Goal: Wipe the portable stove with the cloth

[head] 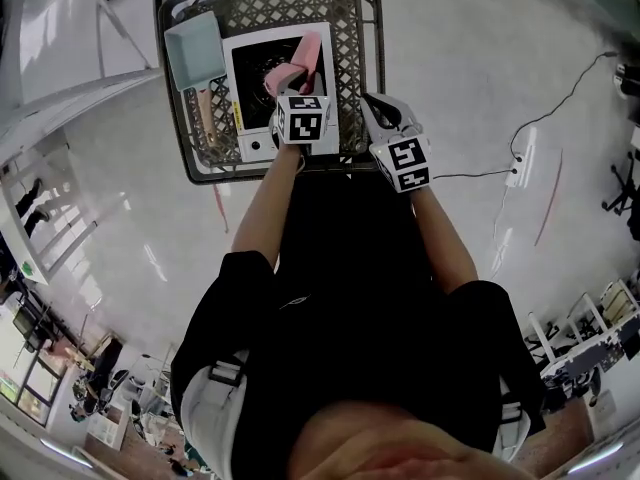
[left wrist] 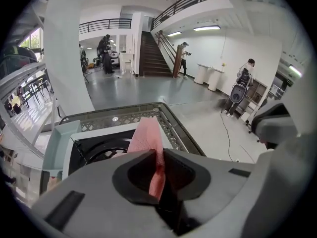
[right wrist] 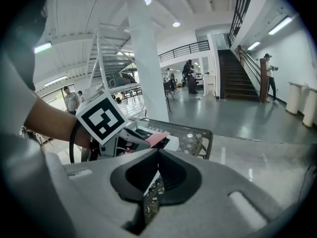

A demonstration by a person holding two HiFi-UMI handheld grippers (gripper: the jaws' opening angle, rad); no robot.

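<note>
The portable stove is white with a black burner and sits on a metal lattice table. My left gripper hovers over the stove's near right part, shut on a pink cloth that sticks out forward over the burner. In the left gripper view the cloth rises from between the jaws, with the stove behind it. My right gripper is at the table's near right edge, shut and empty. In the right gripper view its jaws meet, and the cloth shows beyond.
A teal tray lies left of the stove on the table. A power strip with cables lies on the shiny floor to the right. Stairs and several people stand far off in the hall.
</note>
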